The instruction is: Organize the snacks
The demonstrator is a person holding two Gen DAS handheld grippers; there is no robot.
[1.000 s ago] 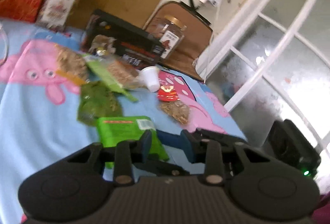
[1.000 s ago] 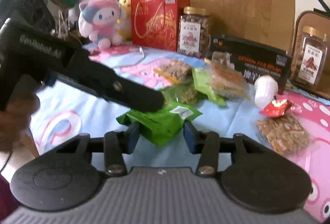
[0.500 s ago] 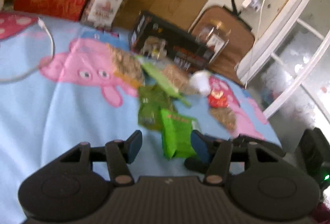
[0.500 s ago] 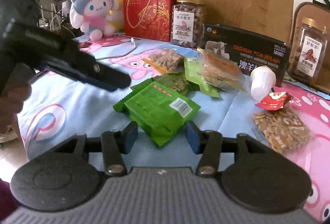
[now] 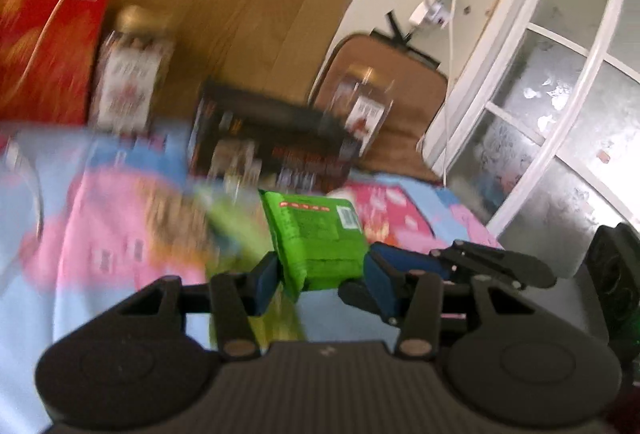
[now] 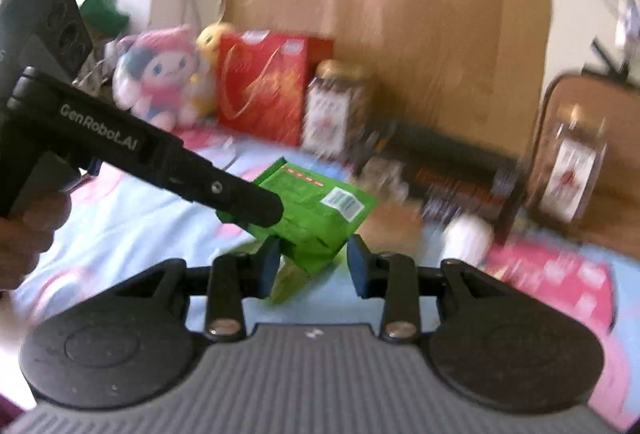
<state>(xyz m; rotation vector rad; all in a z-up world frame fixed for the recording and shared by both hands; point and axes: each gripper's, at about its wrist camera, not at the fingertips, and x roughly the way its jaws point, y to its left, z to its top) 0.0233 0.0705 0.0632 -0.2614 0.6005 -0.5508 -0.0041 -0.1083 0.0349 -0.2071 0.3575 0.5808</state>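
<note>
The left tool [image 5: 320,278] has just been closing and now pinches the near end of the green packet [image 5: 316,238], which is off the cloth and tilted up; the right tool [image 6: 312,262] has also been closing on the packet's [image 6: 312,218] lower corner, though whether both its pads press I cannot tell. Holding the soft, crinkly, flat pouch from two sides probably keeps it from flopping while it is carried from the loose bags towards the rigid red box [image 6: 264,86], glass jar [image 6: 336,106] and black carton [image 5: 272,138]
</note>
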